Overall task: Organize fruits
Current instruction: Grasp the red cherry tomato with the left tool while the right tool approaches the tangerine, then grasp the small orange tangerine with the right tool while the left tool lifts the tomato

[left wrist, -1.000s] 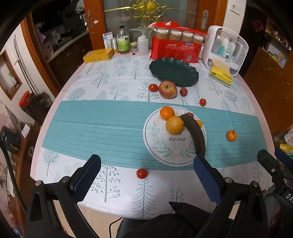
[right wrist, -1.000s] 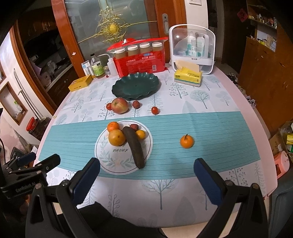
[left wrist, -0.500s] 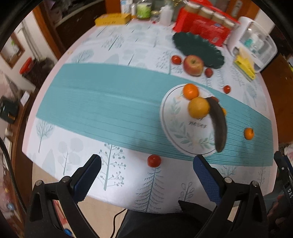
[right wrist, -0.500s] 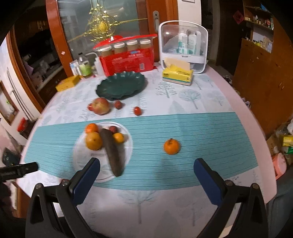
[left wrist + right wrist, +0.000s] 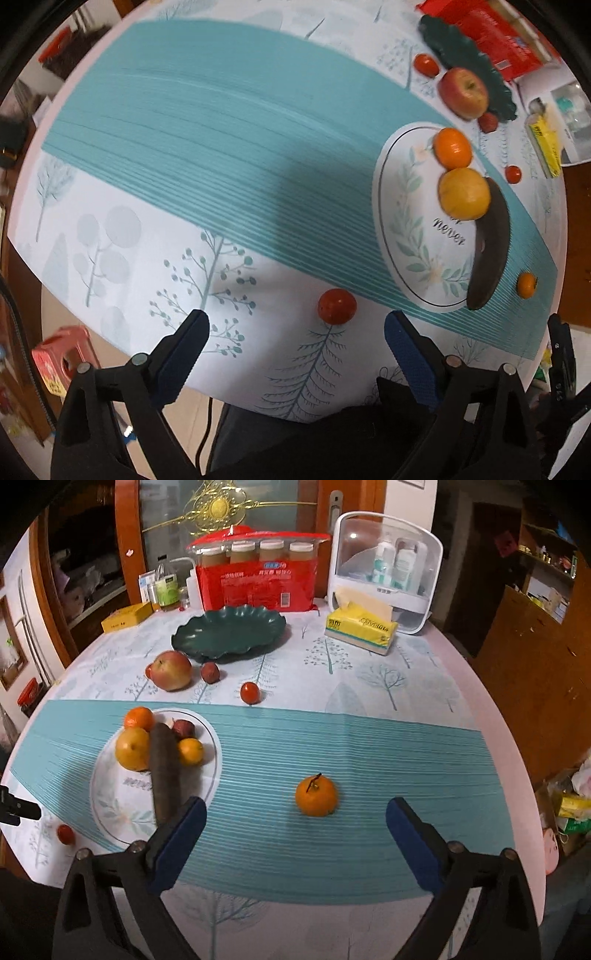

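Observation:
A white patterned plate (image 5: 114,812) (image 5: 402,236) holds oranges, a dark banana (image 5: 164,771) and a small dark fruit. A small red tomato (image 5: 337,306) lies on the cloth near the front edge, just ahead of my open, empty left gripper (image 5: 295,326); it also shows in the right wrist view (image 5: 65,833). A loose orange (image 5: 316,796) lies on the teal stripe just ahead of my open, empty right gripper (image 5: 293,812). An apple (image 5: 171,670), a dark red fruit (image 5: 210,672) and a tomato (image 5: 250,692) lie in front of an empty dark green dish (image 5: 229,633).
At the back stand a red package of jars (image 5: 258,579), a yellow tissue pack (image 5: 360,627), a white storage case (image 5: 388,568), bottles and a yellow box (image 5: 125,616). The round table's edge (image 5: 110,343) is close below my left gripper; wooden cabinets stand to the right.
My left gripper has tilted down and moved closer to the small red tomato at the front edge. My right gripper has moved forward toward the loose orange. No fruit has moved.

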A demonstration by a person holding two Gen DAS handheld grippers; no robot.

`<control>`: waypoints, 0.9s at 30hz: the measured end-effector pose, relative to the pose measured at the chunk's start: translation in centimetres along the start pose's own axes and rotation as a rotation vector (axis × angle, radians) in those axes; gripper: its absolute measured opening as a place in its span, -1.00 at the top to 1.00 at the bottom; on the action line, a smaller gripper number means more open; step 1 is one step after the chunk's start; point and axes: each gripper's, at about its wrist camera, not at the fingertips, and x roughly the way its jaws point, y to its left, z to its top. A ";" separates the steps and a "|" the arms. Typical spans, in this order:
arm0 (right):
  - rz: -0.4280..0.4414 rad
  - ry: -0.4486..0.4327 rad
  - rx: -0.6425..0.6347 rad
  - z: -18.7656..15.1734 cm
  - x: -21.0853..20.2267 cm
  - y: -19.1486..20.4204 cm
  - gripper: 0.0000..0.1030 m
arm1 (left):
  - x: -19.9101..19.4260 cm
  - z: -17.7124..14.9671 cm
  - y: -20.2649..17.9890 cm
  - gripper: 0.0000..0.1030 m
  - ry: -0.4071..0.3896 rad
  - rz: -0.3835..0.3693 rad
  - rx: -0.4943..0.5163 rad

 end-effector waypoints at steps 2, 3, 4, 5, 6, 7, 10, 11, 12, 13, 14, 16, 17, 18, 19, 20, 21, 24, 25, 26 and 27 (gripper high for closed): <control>0.010 0.010 0.000 0.0 1.2 -0.3 -0.86 | 0.8 0.1 0.0 -0.77 0.025 0.006 -0.014; 0.015 0.011 0.000 -0.1 1.6 -0.5 -0.85 | 1.2 0.2 -0.1 -0.74 0.036 0.004 -0.019; 0.020 0.017 -0.001 -0.2 2.2 -0.7 -0.82 | 1.6 0.3 -0.1 -0.70 0.049 -0.001 -0.023; 0.021 0.024 -0.004 -0.3 2.8 -0.8 -0.78 | 1.9 0.4 -0.2 -0.68 0.060 -0.005 -0.026; 0.022 0.028 -0.007 -0.3 3.2 -0.9 -0.76 | 2.3 0.5 -0.4 -0.62 0.070 -0.005 -0.028; 0.020 0.037 -0.010 -0.4 3.7 -1.0 -0.73 | 2.7 0.6 -0.6 -0.56 0.077 -0.005 -0.029; 0.022 0.067 -0.001 -0.7 5.3 -1.3 -0.64 | 3.8 0.7 -1.1 -0.48 0.113 -0.001 -0.035; 0.024 0.076 0.006 -0.8 5.8 -1.4 -0.61 | 4.3 0.8 -1.2 -0.45 0.128 0.003 -0.039; 0.026 0.084 0.012 -0.8 6.2 -1.6 -0.60 | 4.7 0.9 -1.4 -0.36 0.138 0.002 -0.043; 0.029 0.088 0.014 -0.9 6.5 -1.7 -0.57 | 5.1 1.0 -1.6 -0.26 0.148 -0.006 -0.047; 0.029 0.090 0.013 -0.9 6.7 -1.7 -0.56 | 5.6 1.1 -1.9 -0.23 0.158 -0.009 -0.051; 0.026 0.097 0.006 -1.0 7.2 -1.9 -0.51 | 6.5 1.4 -2.6 -0.16 0.170 -0.009 -0.054; 0.032 0.099 0.006 -1.0 7.5 -2.0 -0.47 | 6.8 1.6 -2.8 -0.13 0.173 -0.013 -0.055; 0.038 0.101 0.007 -1.0 7.7 -2.0 -0.46 | 7.1 1.6 -3.0 -0.06 0.175 -0.016 -0.056; 0.043 0.104 0.011 -1.0 7.9 -2.1 -0.44 | 7.4 1.7 -3.2 0.02 0.178 -0.016 -0.057; 0.046 0.109 0.016 -1.0 8.2 -2.1 -0.41 | 7.7 1.8 -3.3 0.05 0.179 -0.013 -0.057; 0.047 0.111 0.017 -1.0 8.4 -2.2 -0.39 | 7.8 2.0 -3.4 0.07 0.176 -0.008 -0.055; 0.049 0.109 0.019 -0.9 9.0 -2.2 -0.27 | 8.1 2.4 -3.9 0.25 0.172 -0.011 -0.054; 0.051 0.107 0.018 -0.8 9.1 -2.2 -0.20 | 7.9 2.7 -4.3 0.40 0.174 -0.020 -0.056; 0.052 0.106 0.015 -0.8 9.2 -2.2 -0.12 | 7.9 2.7 -4.3 0.47 0.176 -0.032 -0.056; 0.051 0.108 0.012 -0.7 9.4 -2.1 -0.08 | 8.0 2.8 -4.5 0.49 0.179 -0.036 -0.053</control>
